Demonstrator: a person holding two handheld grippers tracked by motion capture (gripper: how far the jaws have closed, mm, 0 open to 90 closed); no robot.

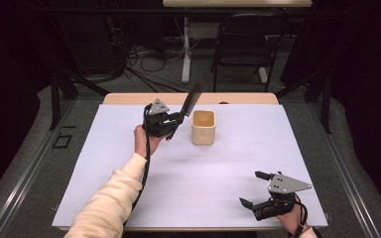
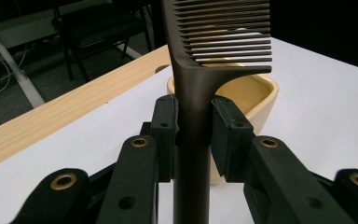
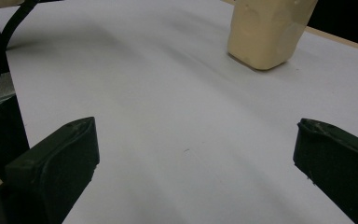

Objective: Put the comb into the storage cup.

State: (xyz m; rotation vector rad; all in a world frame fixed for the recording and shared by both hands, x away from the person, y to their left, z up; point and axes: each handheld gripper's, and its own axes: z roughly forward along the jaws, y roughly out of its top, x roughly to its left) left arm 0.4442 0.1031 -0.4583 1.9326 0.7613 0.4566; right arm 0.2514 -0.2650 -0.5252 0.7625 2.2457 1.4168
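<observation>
Left gripper (image 2: 193, 121) clamps comb (image 2: 200, 70) handle — teeth up, cup (image 1: 203, 127) just right of it; right gripper (image 1: 258, 191) wide, far.

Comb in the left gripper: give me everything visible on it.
The comb is dark brown-black, looks like matte plastic, with a long straight handle and one row of fine parallel teeth. The left gripper is shut on its handle just below the teeth. In the high view it is held off the table, tilted, teeth end up and away from the person, beside the cream cup without touching it. Nothing else touches it.
</observation>
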